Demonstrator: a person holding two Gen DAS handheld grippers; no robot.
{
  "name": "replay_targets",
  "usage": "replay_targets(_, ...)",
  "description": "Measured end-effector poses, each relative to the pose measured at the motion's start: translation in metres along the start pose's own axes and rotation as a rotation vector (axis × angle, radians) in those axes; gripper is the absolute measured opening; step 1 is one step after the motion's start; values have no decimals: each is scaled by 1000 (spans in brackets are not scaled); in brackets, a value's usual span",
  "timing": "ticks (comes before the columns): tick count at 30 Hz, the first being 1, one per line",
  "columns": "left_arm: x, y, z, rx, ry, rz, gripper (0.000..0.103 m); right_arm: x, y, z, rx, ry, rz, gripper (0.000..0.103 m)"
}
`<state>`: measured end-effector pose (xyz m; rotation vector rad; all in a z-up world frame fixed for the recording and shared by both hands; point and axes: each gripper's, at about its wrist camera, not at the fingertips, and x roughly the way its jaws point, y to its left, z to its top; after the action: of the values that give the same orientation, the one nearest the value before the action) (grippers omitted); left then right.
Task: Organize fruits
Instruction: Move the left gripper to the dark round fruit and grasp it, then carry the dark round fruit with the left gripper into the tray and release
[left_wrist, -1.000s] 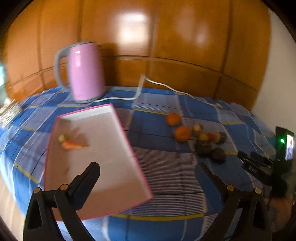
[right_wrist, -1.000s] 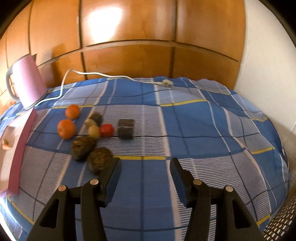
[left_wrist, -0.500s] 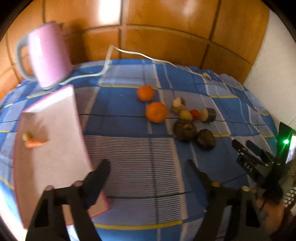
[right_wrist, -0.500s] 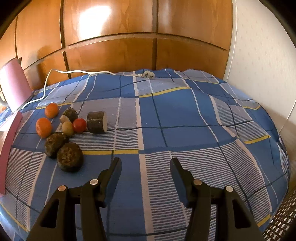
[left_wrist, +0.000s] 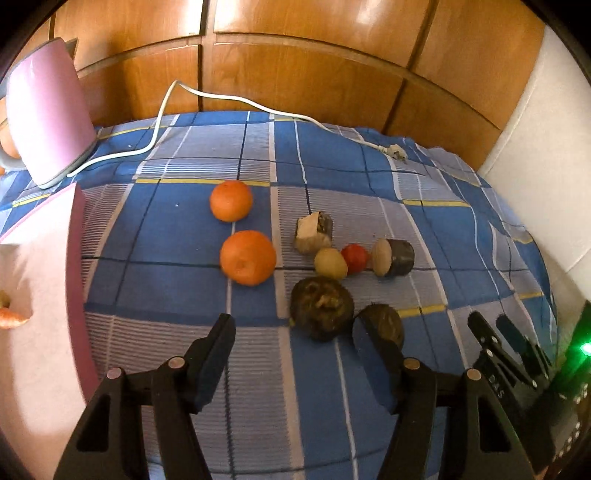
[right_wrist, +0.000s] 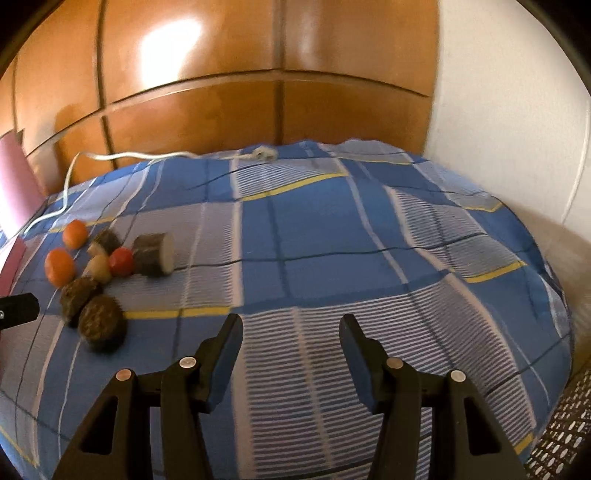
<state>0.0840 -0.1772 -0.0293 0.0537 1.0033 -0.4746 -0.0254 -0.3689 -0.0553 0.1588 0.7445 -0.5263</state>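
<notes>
A: Where is the fruit you have to sort?

B: It lies in one loose cluster on the blue plaid cloth (left_wrist: 207, 251) that covers the table. In your left view two round orange tangerines (left_wrist: 247, 257) sit at about 11 o'clock of the group, a small red fruit (left_wrist: 354, 257) and a pale yellow one (left_wrist: 330, 263) touch at its middle, and two dark rough-skinned round fruits (left_wrist: 321, 308) lie nearest you.

A: And the pink tray?

B: The flat pink-rimmed tray (left_wrist: 44, 302) waits at 9 o'clock, well apart from the cluster, with an orange carrot-like piece (left_wrist: 13, 318) already on it. I judge it is the collecting place, so most of the sorting is not yet done.

A: What are your fingers doing?

B: Your left gripper (left_wrist: 295, 332) hangs wide open and holds nothing; its right finger overlaps the nearer dark fruit in the picture, but I cannot tell whether it touches. It faces the cluster, likely to take a dark fruit or a tangerine first.

A: The other one?

B: Your right gripper (right_wrist: 291, 332) is also spread wide and empty, over bare cloth, with the cluster off at 10 o'clock. The pink electric kettle (left_wrist: 48, 110) and its white cord (left_wrist: 258, 107) stand behind, out of the way.
</notes>
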Motion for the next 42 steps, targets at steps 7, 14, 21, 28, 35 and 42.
replay_targets(7, 24, 1, 9, -82, 32, 20, 66, 10, -14, 0, 65, 28, -53, 55)
replay_targets(14, 42, -6, 11, -100, 59, -10, 65, 15, -19, -4, 103, 16, -84, 64)
replay_targets(21, 46, -15, 10, -45, 37, -44, 45, 16, -18, -6, 99, 4, -81, 67)
replay_targets(28, 25, -8, -2, -28, 3, -50, 44, 16, -17, -7, 89, -7, -83, 67)
replay_targets(35, -33, 15, -13, -40, -95, -52, 44, 16, -15, -7, 79, -9, -91, 67)
replay_targets(42, -84, 95, -11, -222, -188, 9, 44, 16, -13, -7, 73, -9, -97, 67)
